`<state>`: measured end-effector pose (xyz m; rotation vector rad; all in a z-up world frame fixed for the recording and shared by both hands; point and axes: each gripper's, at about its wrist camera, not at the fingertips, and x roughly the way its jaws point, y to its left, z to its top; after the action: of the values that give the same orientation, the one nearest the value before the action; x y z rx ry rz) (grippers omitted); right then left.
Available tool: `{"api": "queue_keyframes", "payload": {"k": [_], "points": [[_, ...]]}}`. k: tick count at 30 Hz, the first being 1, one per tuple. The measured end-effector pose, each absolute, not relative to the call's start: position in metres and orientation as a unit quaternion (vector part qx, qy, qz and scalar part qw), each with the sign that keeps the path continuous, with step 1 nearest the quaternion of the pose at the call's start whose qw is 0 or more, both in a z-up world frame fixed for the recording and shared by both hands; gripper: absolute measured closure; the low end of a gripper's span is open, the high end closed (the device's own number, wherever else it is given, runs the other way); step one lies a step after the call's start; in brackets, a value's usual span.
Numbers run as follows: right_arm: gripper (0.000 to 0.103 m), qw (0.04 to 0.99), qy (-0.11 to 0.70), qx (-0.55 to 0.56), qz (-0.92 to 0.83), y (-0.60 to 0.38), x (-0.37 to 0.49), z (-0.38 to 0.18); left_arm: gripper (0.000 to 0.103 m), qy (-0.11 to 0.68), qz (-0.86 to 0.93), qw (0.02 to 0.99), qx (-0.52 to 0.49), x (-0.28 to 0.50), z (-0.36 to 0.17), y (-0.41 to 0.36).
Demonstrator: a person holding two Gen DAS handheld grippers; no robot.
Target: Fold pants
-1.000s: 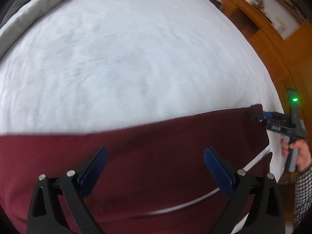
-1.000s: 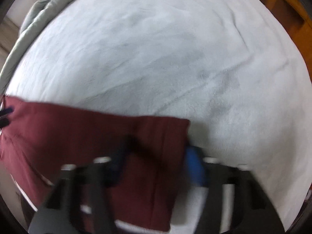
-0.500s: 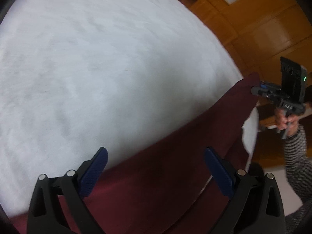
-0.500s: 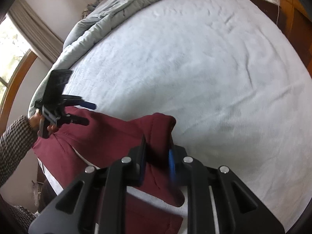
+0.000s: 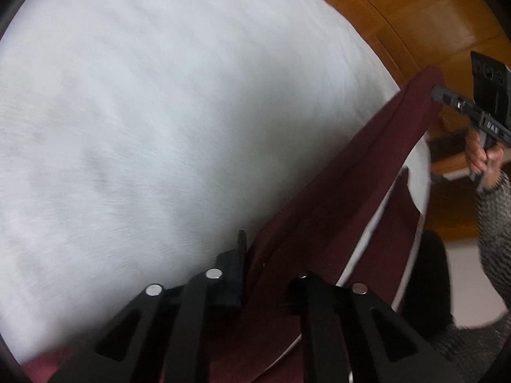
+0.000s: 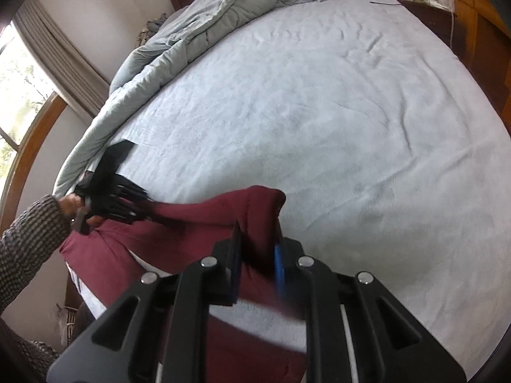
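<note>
Maroon pants (image 6: 191, 223) hang stretched between both claws, lifted over the near edge of the bed (image 6: 319, 111). Left claw (image 5: 265, 271) pinches one end; right claw (image 6: 257, 255), jaws closing, grips the other. Long axis runs claw to claw.

From my right wrist camera: right gripper (image 6: 257, 255), jaws closing, a bunched fold of the maroon pants (image 6: 191, 223) pinched between its pads. Pants run left to my left gripper (image 6: 143, 204), blurred, gripping the far end; my left hand (image 6: 72, 206) in a checked sleeve (image 6: 28, 239). Pale blue bed sheet (image 6: 319, 111) beneath. Rumpled grey duvet (image 6: 198, 28) along the far left edge. Window (image 6: 19, 89) with curtain (image 6: 60, 54) left.
</note>
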<state>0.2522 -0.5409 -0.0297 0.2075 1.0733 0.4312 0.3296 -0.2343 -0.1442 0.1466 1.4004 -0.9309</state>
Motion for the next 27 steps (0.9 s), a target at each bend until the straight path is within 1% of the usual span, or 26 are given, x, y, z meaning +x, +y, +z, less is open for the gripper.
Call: {"api": "queue_keyframes", "payload": {"k": [2, 3, 7, 9, 11, 12, 15, 19, 20, 21, 22, 24, 26, 27], "points": [[0.090, 0.837, 0.501, 0.106, 0.194, -0.544, 0.245, -0.032, 0.093, 0.583, -0.359, 0.725, 0.075, 0.313, -0.116, -0.231], [0.091, 0.839, 0.497, 0.110, 0.191, -0.545, 0.241, -0.033, 0.093, 0.554, -0.332, 0.758, 0.093, 0.294, -0.097, -0.234], [0.091, 0.845, 0.487, 0.128, 0.181, -0.551, 0.213, -0.039, 0.093, 0.500, -0.276, 0.807, 0.150, 0.213, -0.068, -0.252], [0.091, 0.843, 0.491, 0.133, 0.173, -0.553, 0.194, -0.046, 0.093, 0.488, -0.260, 0.814, 0.174, 0.178, -0.073, -0.267], [0.092, 0.838, 0.502, 0.136, 0.163, -0.553, 0.174, -0.056, 0.093, 0.483, -0.249, 0.819, 0.187, 0.147, -0.082, -0.265], [0.092, 0.834, 0.511, 0.135, 0.158, -0.553, 0.161, -0.064, 0.093, 0.483, -0.245, 0.819, 0.191, 0.145, -0.087, -0.265], [0.093, 0.824, 0.531, 0.134, 0.143, -0.551, 0.128, -0.083, 0.093, 0.484, -0.241, 0.817, 0.199, 0.108, -0.094, -0.268], [0.092, 0.819, 0.537, 0.152, 0.132, -0.553, 0.091, -0.095, 0.093, 0.494, -0.249, 0.804, 0.217, 0.088, -0.100, -0.261], [0.090, 0.816, 0.541, 0.156, 0.131, -0.552, 0.084, -0.098, 0.093, 0.498, -0.252, 0.798, 0.226, 0.077, -0.106, -0.264], [0.085, 0.812, 0.548, 0.156, 0.122, -0.551, 0.076, -0.102, 0.093, 0.502, -0.253, 0.793, 0.234, 0.065, -0.113, -0.267], [0.082, 0.809, 0.553, 0.157, 0.119, -0.552, 0.072, -0.104, 0.093, 0.506, -0.252, 0.789, 0.240, 0.058, -0.118, -0.265], [0.054, 0.801, 0.573, 0.144, 0.094, -0.547, 0.061, -0.104, 0.093, 0.515, -0.243, 0.782, 0.253, 0.048, -0.136, -0.265], [0.051, 0.800, 0.579, 0.134, 0.080, -0.544, 0.052, -0.100, 0.092, 0.501, -0.234, 0.790, 0.263, 0.043, -0.145, -0.267], [0.044, 0.799, 0.581, 0.136, 0.077, -0.542, 0.045, -0.095, 0.092, 0.498, -0.231, 0.793, 0.265, 0.042, -0.146, -0.269]]}}
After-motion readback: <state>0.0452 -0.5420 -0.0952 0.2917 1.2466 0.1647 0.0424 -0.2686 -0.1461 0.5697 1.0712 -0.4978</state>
